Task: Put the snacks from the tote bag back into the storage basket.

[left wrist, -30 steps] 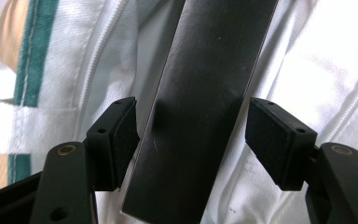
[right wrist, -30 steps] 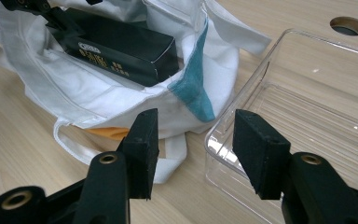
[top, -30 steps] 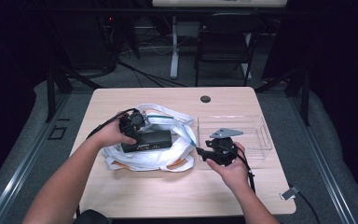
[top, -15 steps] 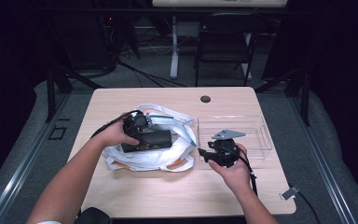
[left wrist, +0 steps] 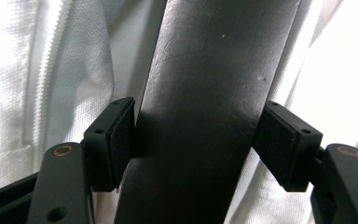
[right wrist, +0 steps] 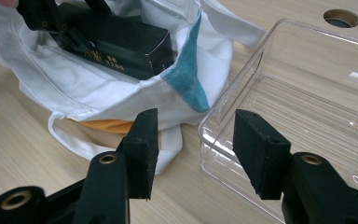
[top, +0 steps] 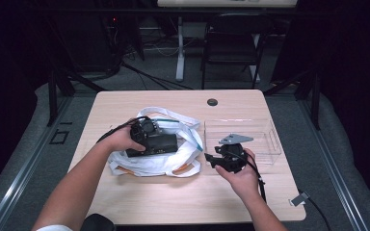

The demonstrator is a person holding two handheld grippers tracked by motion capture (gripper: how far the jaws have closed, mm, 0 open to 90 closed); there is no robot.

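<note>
Left gripper view has the left gripper (left wrist: 198, 144) clamped on a black box (left wrist: 200, 93), its pads pressing both long sides, the white cloth bag (left wrist: 37, 70) beneath. The right gripper (right wrist: 193, 144) stands half spread on nothing; a clear plastic tray (right wrist: 307, 116) lies just beyond its fingertips.

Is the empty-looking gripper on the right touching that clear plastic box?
Apart. The right gripper view shows the right gripper open, above bare table, the clear plastic box beyond its pads.
</note>
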